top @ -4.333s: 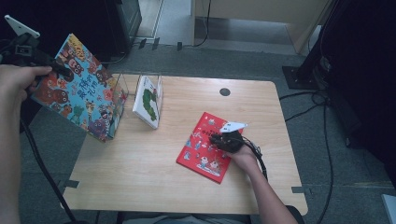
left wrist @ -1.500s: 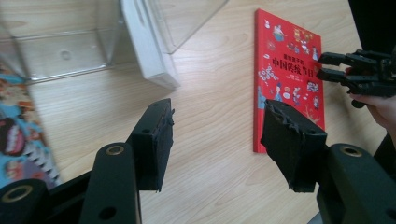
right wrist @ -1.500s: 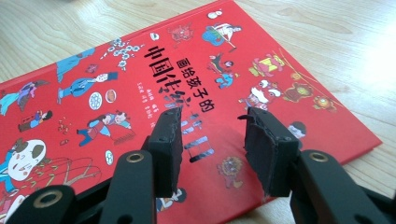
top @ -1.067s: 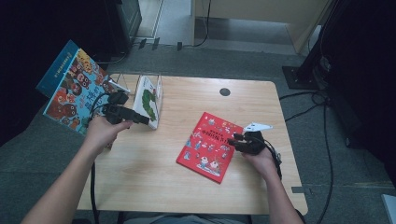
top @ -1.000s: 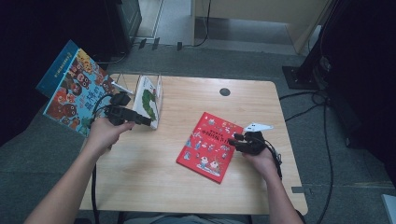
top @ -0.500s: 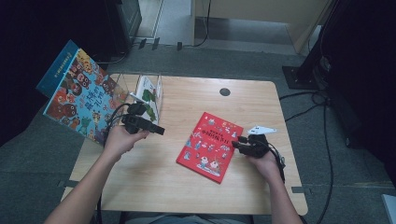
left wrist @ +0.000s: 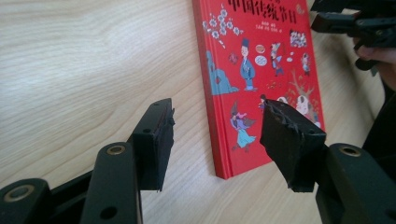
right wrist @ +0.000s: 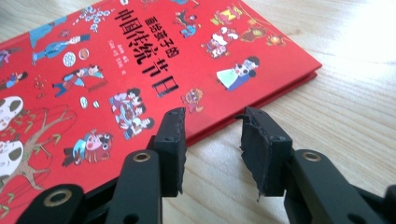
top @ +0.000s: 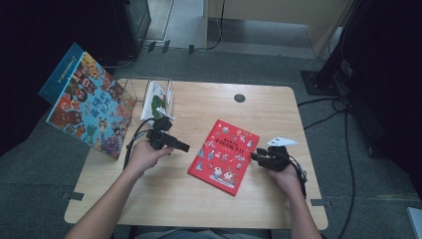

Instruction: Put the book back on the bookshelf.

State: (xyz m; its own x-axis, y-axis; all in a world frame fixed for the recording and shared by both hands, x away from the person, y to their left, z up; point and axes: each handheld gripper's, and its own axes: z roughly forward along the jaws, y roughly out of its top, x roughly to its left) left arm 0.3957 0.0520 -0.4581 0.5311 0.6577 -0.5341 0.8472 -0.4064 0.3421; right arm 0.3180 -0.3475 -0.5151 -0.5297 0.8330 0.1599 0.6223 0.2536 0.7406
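Note:
A red picture book (top: 224,155) lies flat on the wooden table (top: 169,199), turned a little. My left gripper (top: 185,148) hovers low just off the book's left edge, open with nothing between its pads. In the left gripper view its jaws (left wrist: 217,126) frame the near corner of the red book (left wrist: 252,60), and the other gripper (left wrist: 355,23) shows beyond. My right gripper (top: 255,157) sits at the book's right edge. Its jaws (right wrist: 212,135) have just been closing, with nothing between them; the edge of the red book (right wrist: 116,70) lies just ahead of the tips.
A large colourful picture book (top: 87,107) leans at the table's left edge. A clear stand (top: 169,97) holding a green-and-white book (top: 157,102) stands at the back left. A dark round grommet (top: 239,98) sits near the far edge. Cables (top: 348,149) run over the floor at right.
My left hand has come down and to the right, from beside the clear stand to the red book's left edge. The right hand has stayed at the book's right edge.

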